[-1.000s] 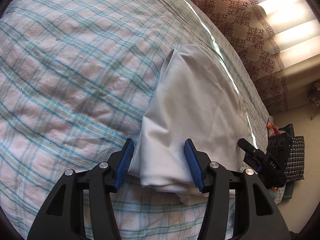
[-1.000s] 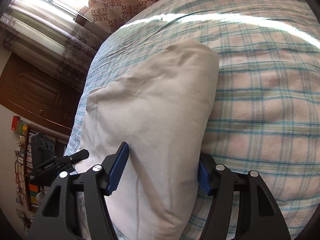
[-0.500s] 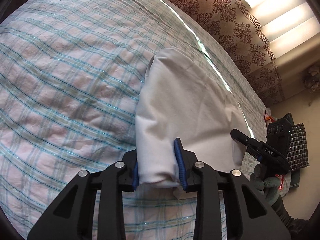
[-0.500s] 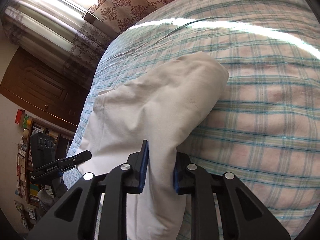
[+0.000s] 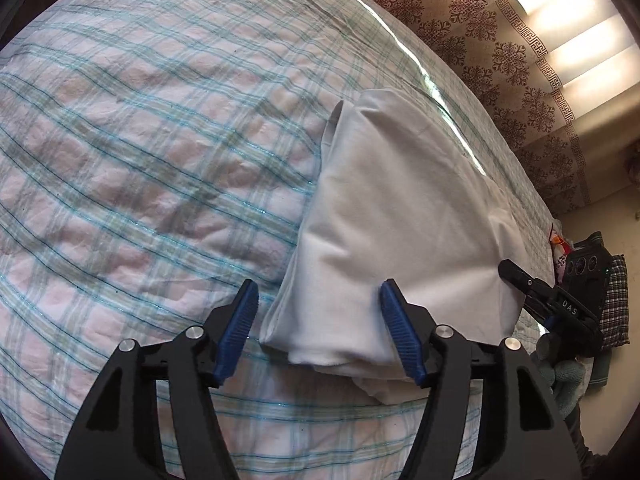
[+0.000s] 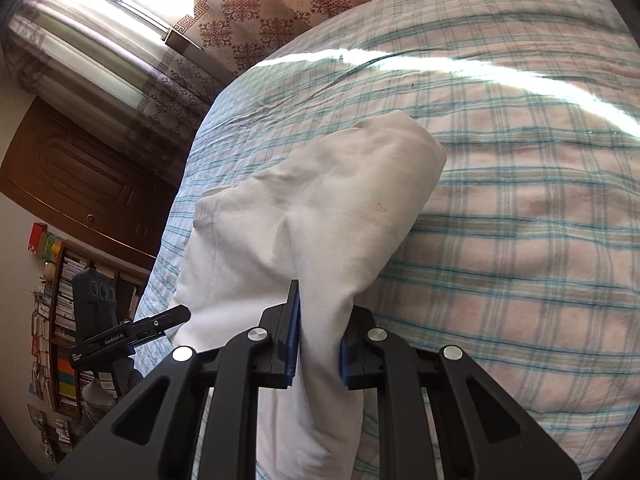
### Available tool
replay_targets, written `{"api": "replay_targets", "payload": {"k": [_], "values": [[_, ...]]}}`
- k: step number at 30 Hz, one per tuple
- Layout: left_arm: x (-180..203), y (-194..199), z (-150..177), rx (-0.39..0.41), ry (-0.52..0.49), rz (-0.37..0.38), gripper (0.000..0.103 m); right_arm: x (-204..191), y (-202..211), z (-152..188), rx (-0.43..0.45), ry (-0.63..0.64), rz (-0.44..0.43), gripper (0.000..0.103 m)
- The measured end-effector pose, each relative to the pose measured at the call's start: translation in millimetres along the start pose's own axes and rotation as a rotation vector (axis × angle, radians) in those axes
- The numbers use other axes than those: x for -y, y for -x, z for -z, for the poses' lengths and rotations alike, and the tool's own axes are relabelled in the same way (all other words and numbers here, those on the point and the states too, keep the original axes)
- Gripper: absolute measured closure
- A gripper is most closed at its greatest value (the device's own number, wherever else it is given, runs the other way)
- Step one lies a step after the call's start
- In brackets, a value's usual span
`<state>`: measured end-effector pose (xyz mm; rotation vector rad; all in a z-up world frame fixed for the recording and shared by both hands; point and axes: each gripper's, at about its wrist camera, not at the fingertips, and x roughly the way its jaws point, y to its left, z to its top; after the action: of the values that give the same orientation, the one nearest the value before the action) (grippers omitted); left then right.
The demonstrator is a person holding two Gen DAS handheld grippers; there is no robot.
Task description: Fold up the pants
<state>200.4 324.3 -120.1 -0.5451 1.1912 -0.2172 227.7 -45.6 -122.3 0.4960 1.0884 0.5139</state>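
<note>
The pants (image 5: 392, 216), of plain white cloth folded into a thick, soft-edged bundle, lie on a bed (image 5: 140, 152) near its long edge on the window side. The right gripper (image 6: 318, 344) has its blue ribbed pads pinched tight on a bunched fold at the near end of the pants, the cloth rising in a ridge between them. The left gripper (image 5: 320, 332) has just been opening: its jaws now stand wide, one pad clear of the cloth over the bedcover, the other at the edge of the bundle, with the near corner of the pants lying loose between them. The bedcover is a crinkled, quilted check of pale pink squares crossed by teal and grey-green lines, with a bright streak of sun along it. Past the bed hangs a brown curtain (image 5: 500, 52) printed with dark medallions and a key-pattern border, lit from behind. The right wrist view also shows a dark wooden door (image 6: 76, 176) and crowded bookshelves (image 6: 60, 320). The letters "DAS" can be read on the right gripper's black body in the left wrist view; the white print on the left gripper's arm is too small to read surely.
</note>
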Motion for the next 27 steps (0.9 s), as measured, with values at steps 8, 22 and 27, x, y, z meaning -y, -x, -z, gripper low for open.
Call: {"api": "replay_targets", "payload": {"k": [8, 22, 27], "values": [[-6, -9, 0, -0.032, 0.017, 0.092, 0.047, 19, -10, -8, 0.007, -0.078, 0.008, 0.051], [9, 23, 2, 0.051, 0.005, 0.132, 0.082, -1, -11, -34, 0.03, -0.031, -0.064, 0.081], [16, 37, 1, 0.079, 0.002, 0.152, 0.084, -22, 15, -38, 0.077, 0.006, -0.102, 0.082]]}}
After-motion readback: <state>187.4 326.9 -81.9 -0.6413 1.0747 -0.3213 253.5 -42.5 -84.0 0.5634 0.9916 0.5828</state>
